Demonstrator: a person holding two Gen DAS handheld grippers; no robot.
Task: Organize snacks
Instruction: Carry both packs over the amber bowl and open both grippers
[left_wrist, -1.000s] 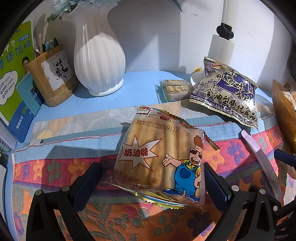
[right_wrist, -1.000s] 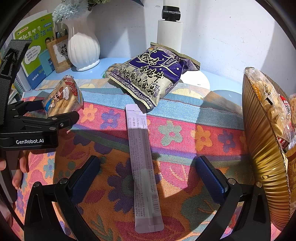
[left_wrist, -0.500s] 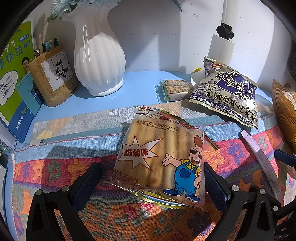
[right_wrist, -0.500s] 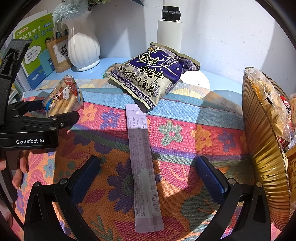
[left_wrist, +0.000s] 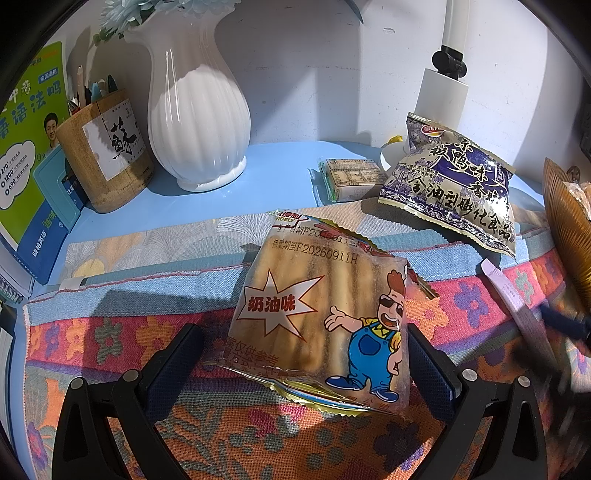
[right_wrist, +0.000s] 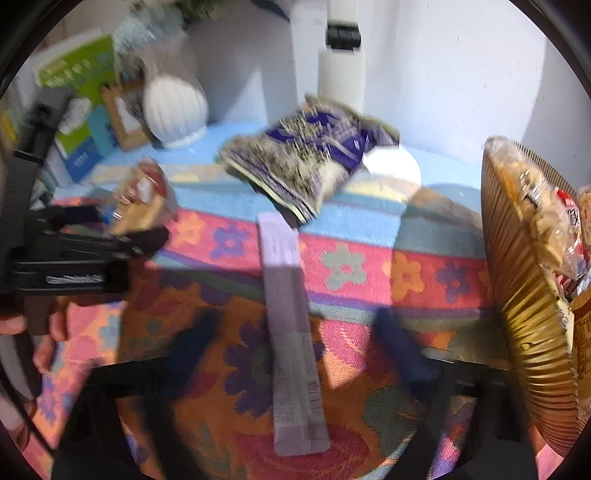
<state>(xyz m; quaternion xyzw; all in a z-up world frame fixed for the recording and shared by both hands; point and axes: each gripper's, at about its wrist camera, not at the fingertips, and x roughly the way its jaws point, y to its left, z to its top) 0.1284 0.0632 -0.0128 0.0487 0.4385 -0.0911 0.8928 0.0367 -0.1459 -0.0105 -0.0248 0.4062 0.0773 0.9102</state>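
Observation:
A clear packet of biscuit sticks with a cartoon man (left_wrist: 321, 317) lies on the flowered cloth between the fingers of my left gripper (left_wrist: 303, 350), which is open around it. A long lilac stick sachet (right_wrist: 291, 332) lies between the fingers of my right gripper (right_wrist: 295, 350), which is open but narrower than before; the view is blurred. A purple and white puffed-snack bag (left_wrist: 454, 184) lies at the back, also in the right wrist view (right_wrist: 310, 155). A gold ribbed basket (right_wrist: 532, 306) at the right holds several snack packets.
A white ribbed vase (left_wrist: 195, 110), a wooden pen holder (left_wrist: 103, 155) and green books (left_wrist: 26, 140) stand at the back left on the blue table (left_wrist: 280, 162). A small wrapped bar (left_wrist: 351, 177) lies beside the purple bag. A white lamp post (left_wrist: 443, 92) stands behind.
My right gripper's fingers have moved inward toward the lilac sachet and its view has blurred with motion. My left gripper and the biscuit packet have not moved.

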